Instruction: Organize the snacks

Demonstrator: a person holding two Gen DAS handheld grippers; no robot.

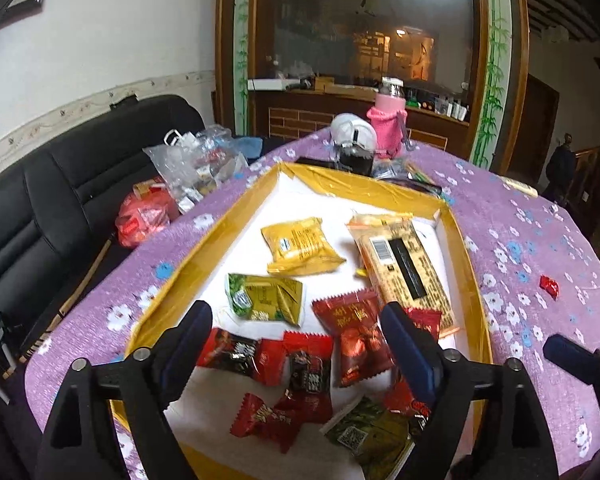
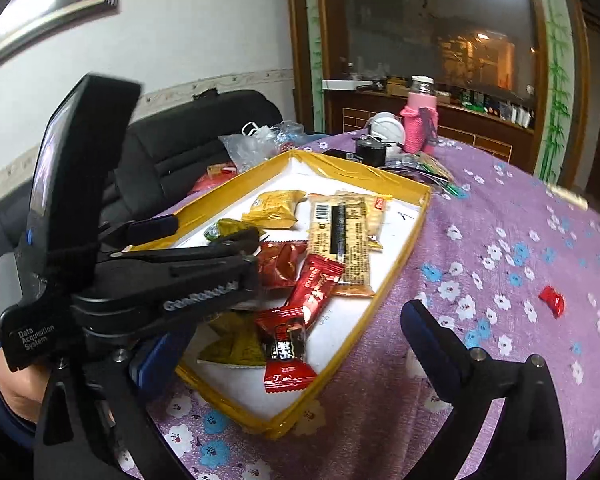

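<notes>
The left gripper [image 1: 296, 328] hangs wide and empty over red-wrapped snack packets [image 1: 350, 334] in the shallow yellow-rimmed tray [image 1: 466, 264]. The right gripper [image 2: 292, 332], also spread and empty, hovers near the tray's right edge; a small red candy [image 2: 552, 300] lies far right on the purple floral tablecloth [image 2: 500, 240].

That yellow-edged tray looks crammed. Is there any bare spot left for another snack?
Yes. The tray shows bare white at its far corner, beyond the yellow packet, and along its left wall. The near end is crowded with red wrappers. Outside, the purple tablecloth lies mostly bare around the stray red candy.

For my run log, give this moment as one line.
left gripper: open over yellow-rimmed snack tray | right gripper: open, empty | small red candy: outside on tablecloth
</notes>
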